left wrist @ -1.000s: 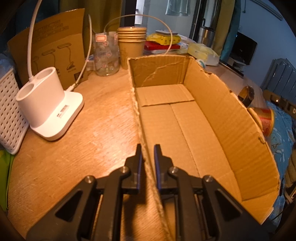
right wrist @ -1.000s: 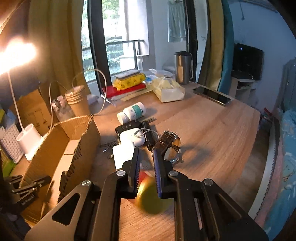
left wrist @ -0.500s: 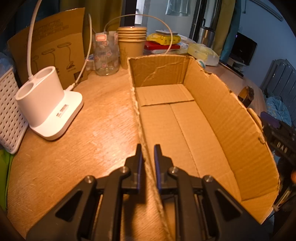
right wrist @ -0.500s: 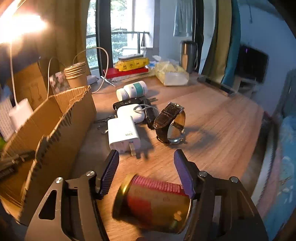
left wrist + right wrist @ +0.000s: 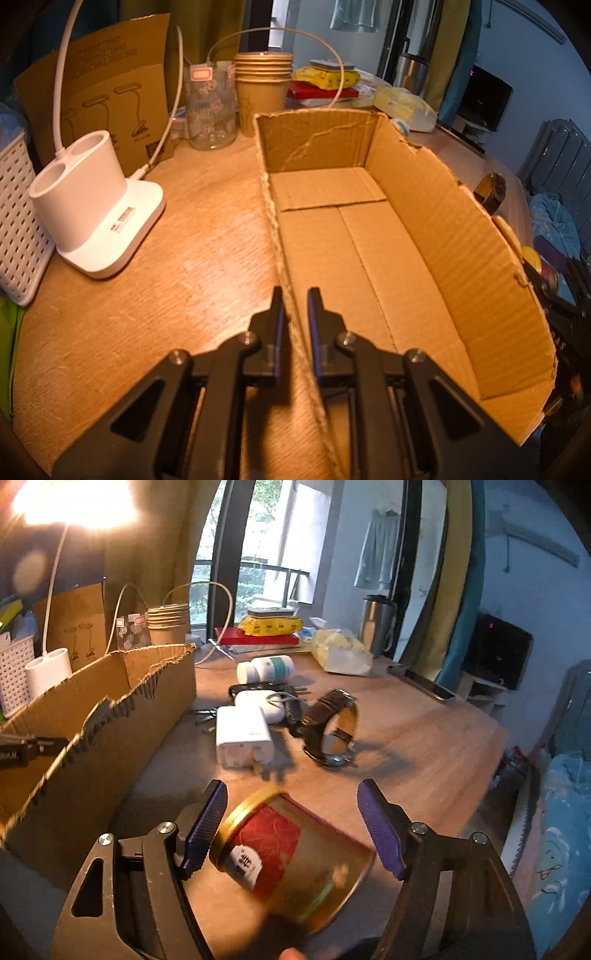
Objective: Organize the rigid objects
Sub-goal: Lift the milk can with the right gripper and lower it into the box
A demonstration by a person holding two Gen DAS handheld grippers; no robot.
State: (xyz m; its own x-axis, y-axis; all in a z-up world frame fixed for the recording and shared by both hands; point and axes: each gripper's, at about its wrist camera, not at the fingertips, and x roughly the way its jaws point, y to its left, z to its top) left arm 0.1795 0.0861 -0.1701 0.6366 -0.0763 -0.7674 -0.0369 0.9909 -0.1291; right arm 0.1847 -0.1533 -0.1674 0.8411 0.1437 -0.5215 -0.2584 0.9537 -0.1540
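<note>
The red-and-gold tin (image 5: 291, 856) lies on its side near the table's front edge, between the spread jaws of your right gripper (image 5: 291, 823), which have just been opening; the pads do not press it. Just to its left stands the cardboard box (image 5: 461, 236), empty inside, and your left gripper (image 5: 294, 306) pinches the box's left wall. You appear to be at the grasping step: close on the tin, then lift it over the wall.

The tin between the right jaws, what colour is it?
Gold tin with a red label; right wrist view shows it best.
</note>
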